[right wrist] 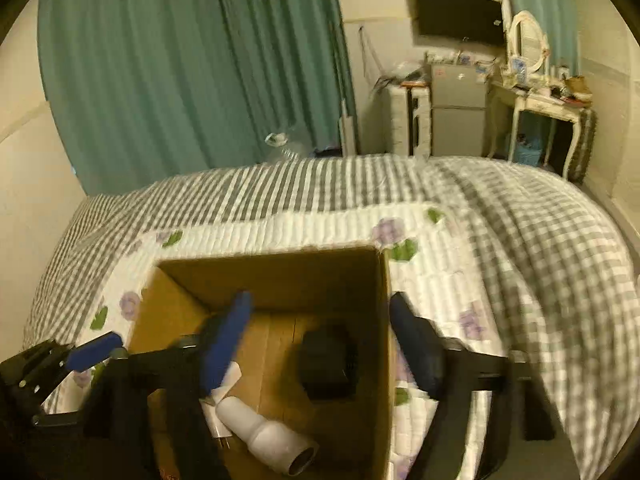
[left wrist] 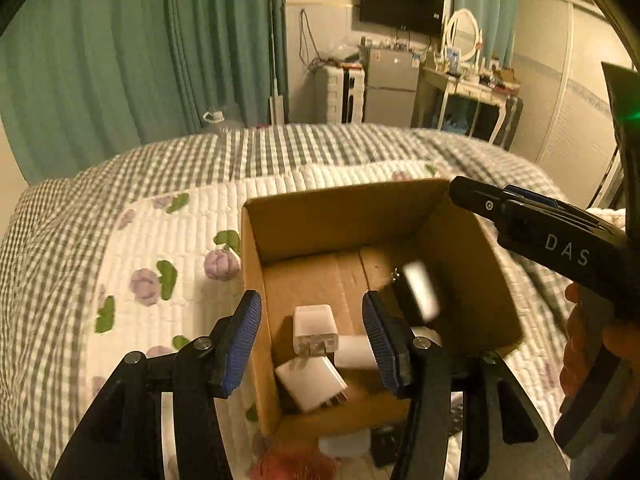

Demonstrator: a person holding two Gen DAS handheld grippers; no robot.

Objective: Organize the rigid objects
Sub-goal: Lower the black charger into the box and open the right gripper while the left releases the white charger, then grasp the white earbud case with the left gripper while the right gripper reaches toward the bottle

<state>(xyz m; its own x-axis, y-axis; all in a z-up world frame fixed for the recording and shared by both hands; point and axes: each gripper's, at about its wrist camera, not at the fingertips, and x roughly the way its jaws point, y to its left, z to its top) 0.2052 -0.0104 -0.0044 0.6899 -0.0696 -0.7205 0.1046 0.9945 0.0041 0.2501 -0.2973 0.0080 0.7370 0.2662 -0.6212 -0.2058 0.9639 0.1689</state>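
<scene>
An open cardboard box [left wrist: 340,216] [right wrist: 272,276] sits on the bed. Inside lie white plug adapters [left wrist: 314,328] [left wrist: 310,386], a black block-shaped item [right wrist: 326,360] and a white tube-shaped piece [right wrist: 268,436]. A blurred white object [left wrist: 420,290] shows in mid-air inside the box, below the right gripper. My left gripper [left wrist: 312,340] is open and empty over the box's near left part. My right gripper [right wrist: 320,340] is open and empty over the box; its body [left wrist: 560,236] shows at the right of the left wrist view.
The box rests on a white floral quilt [left wrist: 160,248] over a grey checked bedspread [right wrist: 520,216]. Small white and dark items [left wrist: 344,444] lie just in front of the box. Green curtains, a small fridge and a dressing table stand beyond the bed.
</scene>
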